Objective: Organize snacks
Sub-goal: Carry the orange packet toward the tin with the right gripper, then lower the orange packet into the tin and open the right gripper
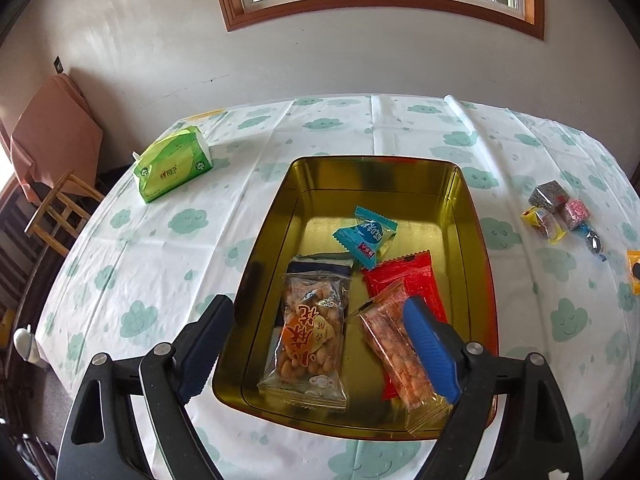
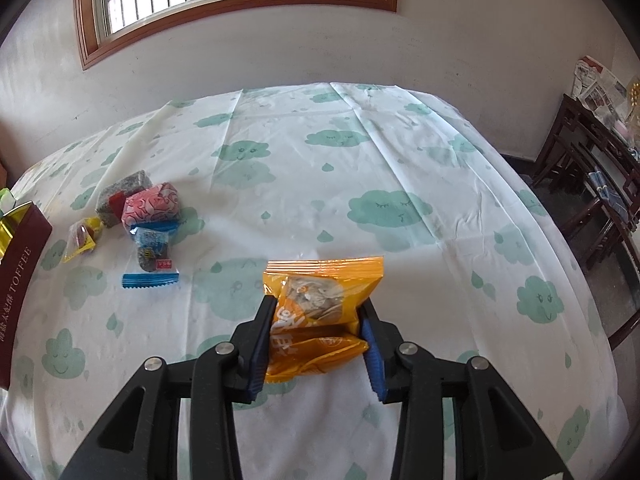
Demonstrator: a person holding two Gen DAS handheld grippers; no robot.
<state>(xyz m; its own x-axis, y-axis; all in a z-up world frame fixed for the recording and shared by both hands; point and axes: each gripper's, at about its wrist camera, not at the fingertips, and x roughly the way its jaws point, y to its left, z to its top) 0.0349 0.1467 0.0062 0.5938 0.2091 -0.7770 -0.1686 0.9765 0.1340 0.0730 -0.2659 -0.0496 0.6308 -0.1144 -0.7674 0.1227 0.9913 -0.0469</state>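
Your right claw (image 2: pixel 318 330) is clamped on an orange snack packet (image 2: pixel 320 308), low centre of the frame, above the worktop (image 2: pixel 360 168). It looks light, crinkly and slippery; grip its middle gently. Your left claw (image 1: pixel 320 348) hangs open above the gold tin (image 1: pixel 472 240).

Glossy gold metal tin (image 1: pixel 468 216), crinkly shiny plastic orange packet (image 2: pixel 320 304), smooth creased tablecloth (image 2: pixel 360 152), wood window frame (image 2: pixel 248 2).
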